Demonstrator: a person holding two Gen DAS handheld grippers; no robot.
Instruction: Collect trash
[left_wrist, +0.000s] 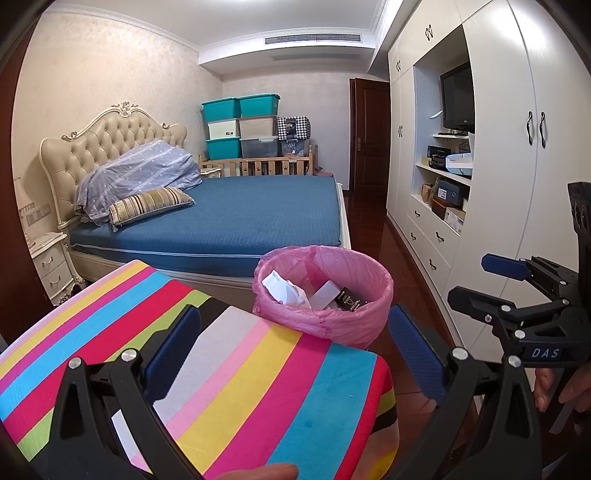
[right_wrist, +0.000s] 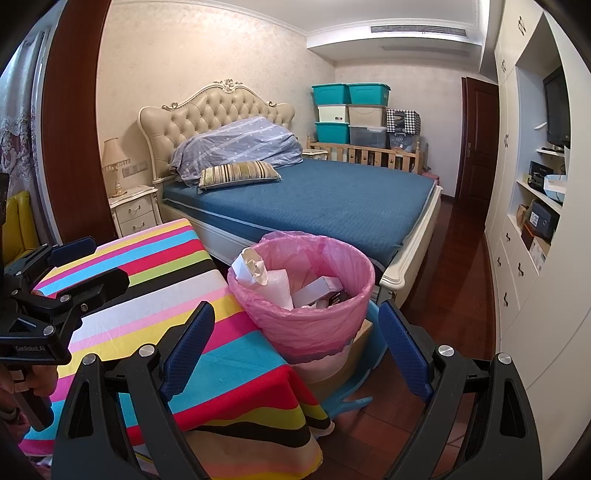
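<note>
A bin lined with a pink bag (left_wrist: 332, 328) (right_wrist: 314, 328) stands just past the corner of the table with the striped cloth (left_wrist: 258, 387) (right_wrist: 129, 314). Inside it lie crumpled white paper (left_wrist: 284, 291) (right_wrist: 251, 269), a white box (left_wrist: 327, 295) (right_wrist: 317, 288) and a black box (left_wrist: 351, 304). My left gripper (left_wrist: 295, 354) (right_wrist: 92, 264) hovers open over the cloth, nothing between its blue pads. My right gripper (right_wrist: 295, 347) (left_wrist: 476, 282) is open too, held in front of the bin with nothing in it. No loose trash shows on the cloth.
The bin rests on a low blue stool (right_wrist: 369, 339). Behind it is a bed with a blue cover (left_wrist: 240, 210) (right_wrist: 332, 199). White wardrobes and drawers (left_wrist: 498, 184) (right_wrist: 517, 258) line the right side. A nightstand (right_wrist: 135, 212) stands left of the bed. Dark wooden floor (right_wrist: 443, 295) runs between bed and wardrobes.
</note>
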